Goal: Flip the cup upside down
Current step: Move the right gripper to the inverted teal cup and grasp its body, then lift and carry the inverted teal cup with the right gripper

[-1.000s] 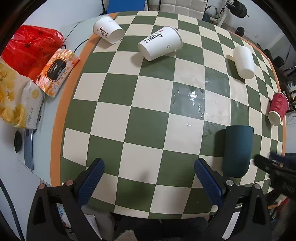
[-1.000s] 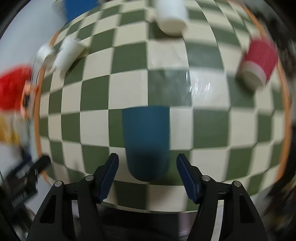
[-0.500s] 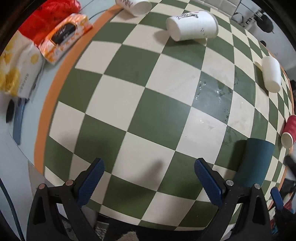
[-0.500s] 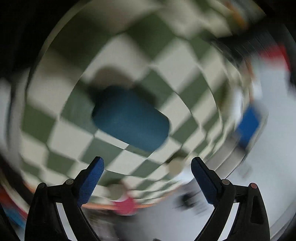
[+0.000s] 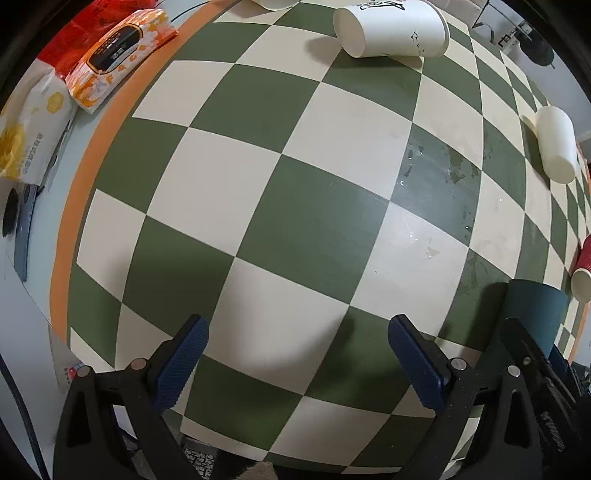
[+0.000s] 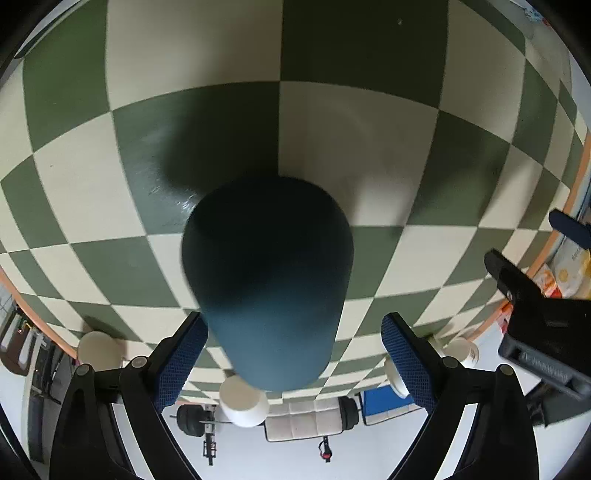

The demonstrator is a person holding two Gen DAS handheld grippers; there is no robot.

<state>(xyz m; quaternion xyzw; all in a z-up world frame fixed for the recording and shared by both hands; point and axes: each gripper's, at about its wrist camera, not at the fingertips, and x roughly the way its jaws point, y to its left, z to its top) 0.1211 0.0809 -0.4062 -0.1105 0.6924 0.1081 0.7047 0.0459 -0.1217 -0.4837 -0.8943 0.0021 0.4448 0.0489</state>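
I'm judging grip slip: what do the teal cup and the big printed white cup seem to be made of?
Teal cup: matte, opaque, evenly coloured with no shine, probably plastic or coated ceramic; I can't tell which. Printed white cup: looks like paper, given the thin wall, dull white surface and black print.

1. Even indoor light; both views are sharp.
2. Fisheye bulges the checkered worktop (image 5: 303, 221), with dark corners.
3. The teal cup (image 6: 267, 280) casts a soft shadow; glare glints on wet patches.
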